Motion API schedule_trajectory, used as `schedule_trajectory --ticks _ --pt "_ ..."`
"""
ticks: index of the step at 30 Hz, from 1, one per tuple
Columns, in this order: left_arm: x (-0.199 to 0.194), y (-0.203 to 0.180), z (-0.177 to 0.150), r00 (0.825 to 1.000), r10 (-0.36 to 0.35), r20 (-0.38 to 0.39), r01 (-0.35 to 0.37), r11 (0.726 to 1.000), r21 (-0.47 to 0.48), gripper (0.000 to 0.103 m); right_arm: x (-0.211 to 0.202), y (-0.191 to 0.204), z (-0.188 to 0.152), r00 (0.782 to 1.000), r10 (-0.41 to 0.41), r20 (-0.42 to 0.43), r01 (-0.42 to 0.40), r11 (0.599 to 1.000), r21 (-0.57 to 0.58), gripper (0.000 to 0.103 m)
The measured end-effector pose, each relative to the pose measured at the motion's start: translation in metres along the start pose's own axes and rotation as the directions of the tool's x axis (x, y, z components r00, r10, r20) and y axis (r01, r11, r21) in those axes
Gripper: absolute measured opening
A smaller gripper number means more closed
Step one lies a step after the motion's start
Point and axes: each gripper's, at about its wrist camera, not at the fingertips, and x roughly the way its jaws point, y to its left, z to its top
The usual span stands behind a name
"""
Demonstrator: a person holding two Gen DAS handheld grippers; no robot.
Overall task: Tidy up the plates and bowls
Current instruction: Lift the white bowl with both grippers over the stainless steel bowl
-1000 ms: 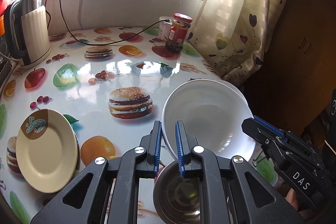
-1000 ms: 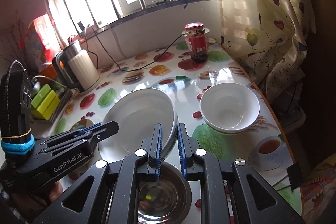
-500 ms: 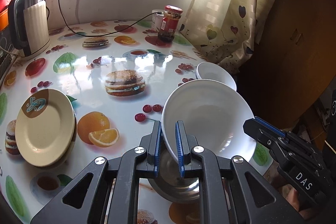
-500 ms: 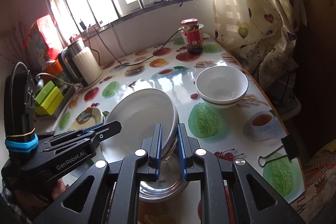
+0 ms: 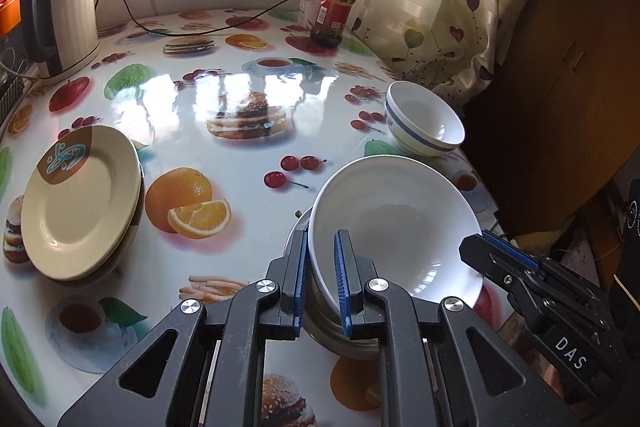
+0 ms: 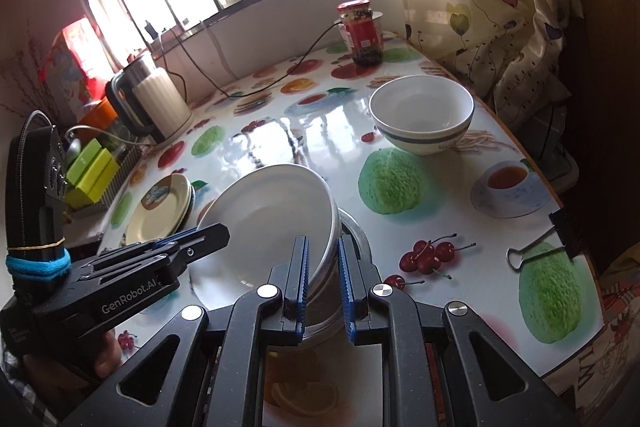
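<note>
Both units are gripping the white bowl (image 5: pixel 394 223) by opposite rims. The left hand-held gripper (image 5: pixel 321 277) is pinching the bowl's near-left edge; the right hand-held gripper (image 6: pixel 323 281) is clamping its right edge. The bowl is sitting tilted over a steel bowl (image 6: pixel 354 227) directly beneath it on the worktop (image 5: pixel 240 155). The banded bowl (image 6: pixel 421 117) is standing beyond the white bowl. Cream plates (image 5: pixel 80 199) are lying stacked to the white bowl's left.

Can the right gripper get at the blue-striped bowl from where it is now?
Probably not yet. The right gripper is shut on the rim of the big white bowl, shared with the left gripper. The path across the table to the blue-striped bowl looks free otherwise.
</note>
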Motion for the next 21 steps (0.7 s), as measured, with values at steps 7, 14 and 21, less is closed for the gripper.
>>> schedule_trajectory --ticks 7,14,21 --pt "0.008 0.002 -0.002 1.000 0.011 -0.025 -0.011 1.000 -0.005 0.014 0.009 -0.002 -0.006 1.000 -0.001 -0.029 0.001 1.000 0.011 0.015" --pt "0.011 0.002 -0.003 0.999 0.012 -0.034 -0.012 1.000 -0.008 0.014 0.014 -0.004 -0.007 0.999 0.002 -0.040 -0.001 1.000 0.016 0.015" --pt "0.012 0.003 -0.002 0.999 0.013 -0.034 -0.013 1.000 -0.005 0.014 0.014 -0.004 -0.007 0.999 0.003 -0.042 -0.002 1.000 0.015 0.016"
